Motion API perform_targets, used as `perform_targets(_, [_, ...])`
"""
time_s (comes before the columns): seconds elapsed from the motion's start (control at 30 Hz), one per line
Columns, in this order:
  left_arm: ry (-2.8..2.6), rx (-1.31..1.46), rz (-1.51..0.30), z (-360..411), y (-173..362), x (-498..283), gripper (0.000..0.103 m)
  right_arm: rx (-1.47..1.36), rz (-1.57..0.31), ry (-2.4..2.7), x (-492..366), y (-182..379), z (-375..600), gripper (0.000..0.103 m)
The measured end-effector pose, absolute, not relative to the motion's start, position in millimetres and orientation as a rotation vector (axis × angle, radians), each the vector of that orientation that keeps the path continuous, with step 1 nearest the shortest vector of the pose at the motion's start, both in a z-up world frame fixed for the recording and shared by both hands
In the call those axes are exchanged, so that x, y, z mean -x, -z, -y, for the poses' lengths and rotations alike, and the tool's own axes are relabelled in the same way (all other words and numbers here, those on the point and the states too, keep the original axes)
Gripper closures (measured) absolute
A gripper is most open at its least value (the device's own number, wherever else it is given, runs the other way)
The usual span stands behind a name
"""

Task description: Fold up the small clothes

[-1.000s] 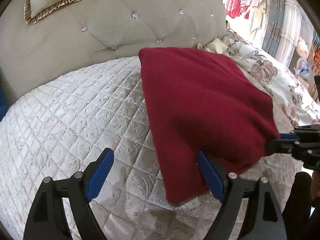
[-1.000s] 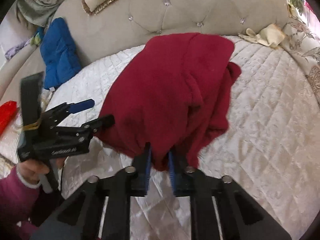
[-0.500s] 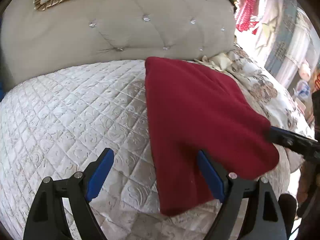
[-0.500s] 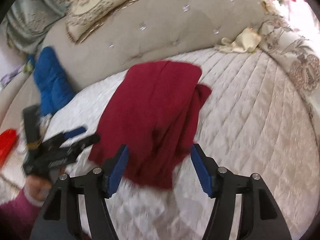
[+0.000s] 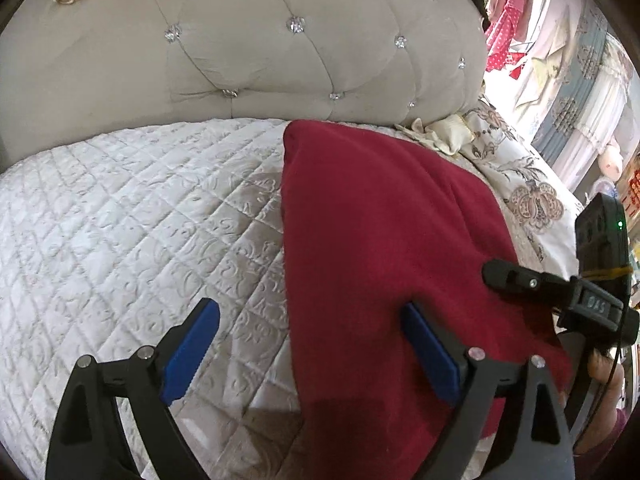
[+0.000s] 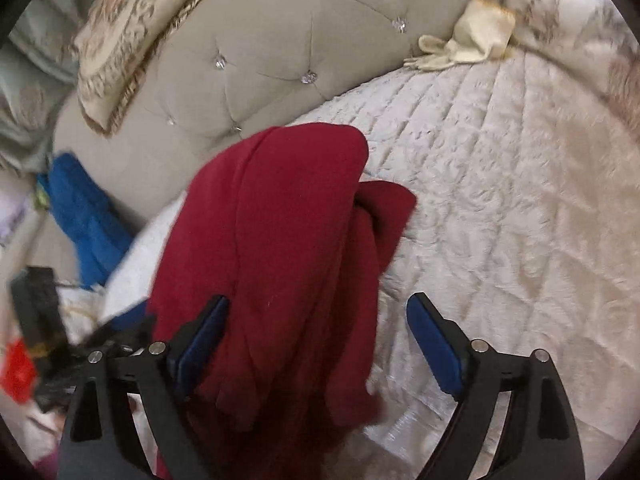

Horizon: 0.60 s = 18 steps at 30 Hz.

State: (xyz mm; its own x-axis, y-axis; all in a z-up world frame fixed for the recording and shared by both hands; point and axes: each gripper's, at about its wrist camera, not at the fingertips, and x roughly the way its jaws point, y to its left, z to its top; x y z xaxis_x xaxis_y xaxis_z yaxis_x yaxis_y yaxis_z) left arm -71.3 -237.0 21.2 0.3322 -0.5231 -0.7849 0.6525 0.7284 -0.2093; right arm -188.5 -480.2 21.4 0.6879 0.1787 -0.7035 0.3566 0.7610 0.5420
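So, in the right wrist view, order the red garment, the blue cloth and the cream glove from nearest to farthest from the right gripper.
1. Red garment: lying between the opening fingers of the right gripper, unpinched.
2. Blue cloth: left, against the headboard.
3. Cream glove: far upper right, by the headboard.

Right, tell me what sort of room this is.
Most likely a bedroom: a quilted bedspread lies under the red garment, backed by a tufted headboard with a decorative pillow on top. Clothes hang at the far right.
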Motion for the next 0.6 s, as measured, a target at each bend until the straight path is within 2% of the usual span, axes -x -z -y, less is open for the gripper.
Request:
perform_targets(0.2, [0.783,-0.136,-0.977,241.9,-13.8,67.6,0.006,-0.753,-0.807,0.02,172.3,-13.4,479.6,0.033])
perform_targets(0.23, [0.789,-0.128,-0.981,241.8,-13.0,67.5,0.007,-0.754,-0.805,0.019,170.1,-13.1,478.5,0.037])
perform_targets(0.27, [0.803,-0.118,-0.987,241.9,-12.6,68.0,0.019,-0.751,-0.798,0.014,168.8,-13.2,476.9,0.041])
perform_targets(0.3, [0.837,-0.109,-1.001,242.7,-13.0,69.3,0.029,-0.74,-0.797,0.013,168.1,-14.6,474.7,0.052])
perform_targets(0.33, [0.868,-0.11,-1.012,244.2,-15.1,71.8,0.045,-0.727,-0.799,0.019,168.0,-16.4,473.1,0.063])
perform_targets(0.43, [0.854,-0.17,-0.972,245.6,-25.4,81.9,0.053,-0.715,-0.776,0.024,172.1,-28.4,470.1,0.077])
perform_targets(0.53, [0.842,-0.178,-0.959,236.6,-38.6,87.0,0.061,-0.71,-0.746,-0.002,176.5,-47.8,461.8,0.081])
perform_targets(0.6, [0.833,-0.162,-0.952,223.2,-50.8,90.2,0.062,-0.716,-0.727,-0.035,177.8,-60.1,454.9,0.081])
